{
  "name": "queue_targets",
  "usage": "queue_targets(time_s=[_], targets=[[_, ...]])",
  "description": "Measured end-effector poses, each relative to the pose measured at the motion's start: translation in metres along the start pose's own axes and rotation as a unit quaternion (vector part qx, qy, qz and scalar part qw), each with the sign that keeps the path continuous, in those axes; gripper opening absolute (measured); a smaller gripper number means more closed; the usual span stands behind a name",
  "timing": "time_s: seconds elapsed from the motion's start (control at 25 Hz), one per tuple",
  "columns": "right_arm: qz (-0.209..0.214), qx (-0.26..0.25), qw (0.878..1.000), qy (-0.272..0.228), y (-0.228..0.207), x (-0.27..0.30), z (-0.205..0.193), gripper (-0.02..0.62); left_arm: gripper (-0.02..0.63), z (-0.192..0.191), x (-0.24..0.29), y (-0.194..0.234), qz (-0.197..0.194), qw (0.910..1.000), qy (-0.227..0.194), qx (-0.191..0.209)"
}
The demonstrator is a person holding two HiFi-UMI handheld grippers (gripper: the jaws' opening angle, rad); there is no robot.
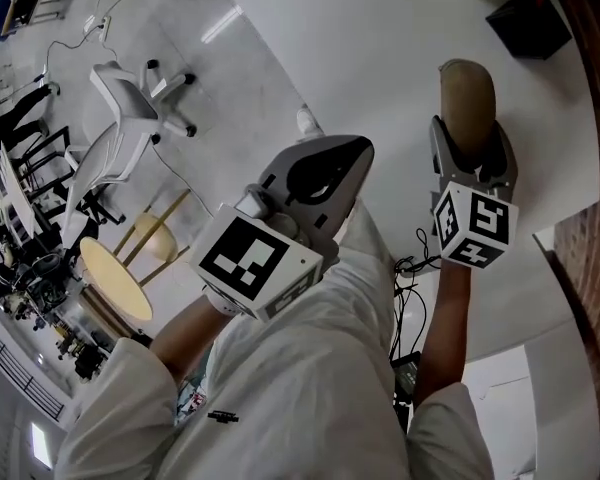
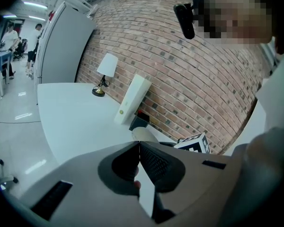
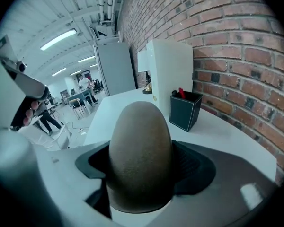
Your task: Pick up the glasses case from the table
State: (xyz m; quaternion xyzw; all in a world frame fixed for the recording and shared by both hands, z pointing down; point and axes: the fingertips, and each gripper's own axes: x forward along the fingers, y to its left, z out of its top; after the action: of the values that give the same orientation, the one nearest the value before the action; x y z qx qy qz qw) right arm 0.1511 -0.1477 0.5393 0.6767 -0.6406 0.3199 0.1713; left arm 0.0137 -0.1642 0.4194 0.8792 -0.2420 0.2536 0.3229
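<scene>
Closest to us is our own white coat (image 1: 310,388), with both forearms reaching out from it over the white counter (image 1: 380,48). The glasses case (image 1: 467,93), brown and egg-ended, sits in the right tongs (image 1: 470,140). Its long axis runs along the jaws, and its rounded end stands out well beyond their tips, pointing away from us toward the brick wall (image 1: 595,118). The case lies straight ahead of the right tongs and to the right of the left tongs (image 1: 340,168), so our right hand is plainly the nearer one.

From above we cannot tell how high the case rides over the counter. The right gripper view fills that in: the glasses case (image 3: 139,155) is pinched between the jaws of the right tongs (image 3: 141,174), one pad on each flank, spread only as wide as the case. The counter (image 3: 227,126) lies beyond it rather than under it, so we judge the case lifted clear. That view also shows a dark pen box (image 3: 185,110) and a white upright panel (image 3: 168,77) near the wall.

Only the left gripper view shows the left tongs (image 2: 138,148) with the jaws pressed together on nothing, and a small table lamp (image 2: 105,72) far back on the counter (image 2: 71,117).
</scene>
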Motion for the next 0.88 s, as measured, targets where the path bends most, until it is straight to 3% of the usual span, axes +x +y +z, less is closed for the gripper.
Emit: queue_targets(time_s=[0.2, 0.88], targets=[[0.021, 0.024, 0.999, -0.025, 0.018, -0.031, 0.027, 0.392, 0.008, 0.010, -0.027, -0.012, -0.001, 0.9999, -0.012, 0.008], [0.028, 0.047, 0.992, -0.111, 0.040, -0.117, 0.099, 0.394, 0.008, 0.042, -0.087, -0.036, 0.010, 0.9972, -0.068, 0.029]])
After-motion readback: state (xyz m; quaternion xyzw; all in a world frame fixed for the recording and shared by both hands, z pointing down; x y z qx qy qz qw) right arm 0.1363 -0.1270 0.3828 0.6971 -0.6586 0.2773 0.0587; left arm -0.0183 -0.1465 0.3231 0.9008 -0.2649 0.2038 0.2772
